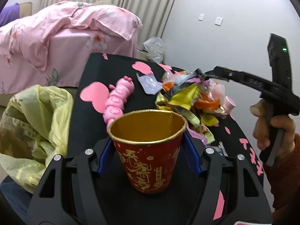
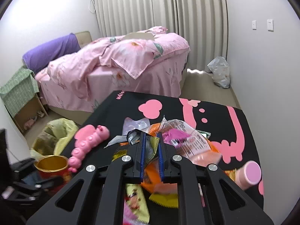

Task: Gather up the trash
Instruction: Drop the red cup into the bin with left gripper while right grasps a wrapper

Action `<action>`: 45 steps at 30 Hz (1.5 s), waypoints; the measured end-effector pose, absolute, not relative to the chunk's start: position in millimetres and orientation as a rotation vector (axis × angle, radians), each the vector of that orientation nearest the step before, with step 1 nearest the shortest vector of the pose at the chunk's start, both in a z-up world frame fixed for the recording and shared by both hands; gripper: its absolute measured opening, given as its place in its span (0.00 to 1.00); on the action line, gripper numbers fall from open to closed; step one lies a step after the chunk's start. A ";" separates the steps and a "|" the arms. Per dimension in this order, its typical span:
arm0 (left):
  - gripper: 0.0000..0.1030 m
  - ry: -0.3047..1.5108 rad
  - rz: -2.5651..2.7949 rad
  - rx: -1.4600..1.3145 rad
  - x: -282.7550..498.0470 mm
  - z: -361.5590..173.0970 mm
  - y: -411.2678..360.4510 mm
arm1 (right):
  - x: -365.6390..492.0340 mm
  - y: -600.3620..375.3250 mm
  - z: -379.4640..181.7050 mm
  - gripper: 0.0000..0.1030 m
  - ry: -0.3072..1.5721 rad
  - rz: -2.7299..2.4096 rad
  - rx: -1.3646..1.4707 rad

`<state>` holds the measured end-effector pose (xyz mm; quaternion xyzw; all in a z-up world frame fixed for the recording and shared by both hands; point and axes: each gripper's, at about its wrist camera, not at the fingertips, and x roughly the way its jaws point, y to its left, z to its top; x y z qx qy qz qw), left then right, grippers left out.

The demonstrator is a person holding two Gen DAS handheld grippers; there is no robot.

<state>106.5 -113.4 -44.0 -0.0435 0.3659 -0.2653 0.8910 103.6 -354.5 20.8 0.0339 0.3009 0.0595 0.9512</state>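
Note:
My left gripper is shut on a red paper cup with a gold inside, held upright over the near edge of the black table; the cup also shows in the right wrist view. A pile of snack wrappers lies on the table beyond it. My right gripper is over that pile, fingers close together with a gold wrapper between them. It also shows in the left wrist view, its tip at the pile's top.
A yellow-lined trash bin stands left of the table, also in the right wrist view. A pink caterpillar toy lies on the black table mat. A pink cylinder lies at the right. A pink bed stands behind.

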 end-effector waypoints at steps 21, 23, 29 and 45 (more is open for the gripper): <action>0.62 0.788 -0.579 -0.143 86.1 -30.2 -90.5 | 5.5 -369.4 10.4 0.13 0.578 0.063 0.082; 0.62 0.787 -0.583 -0.128 84.7 -33.6 -90.2 | -0.6 -368.3 6.0 0.13 0.581 0.062 0.086; 0.63 0.804 -0.594 -0.098 75.1 -45.2 -94.7 | -14.4 -370.2 -10.3 0.13 0.612 0.052 0.115; 0.56 0.699 -0.582 -0.076 56.7 -11.2 -85.7 | -21.5 -358.7 -0.4 0.13 0.578 0.068 0.087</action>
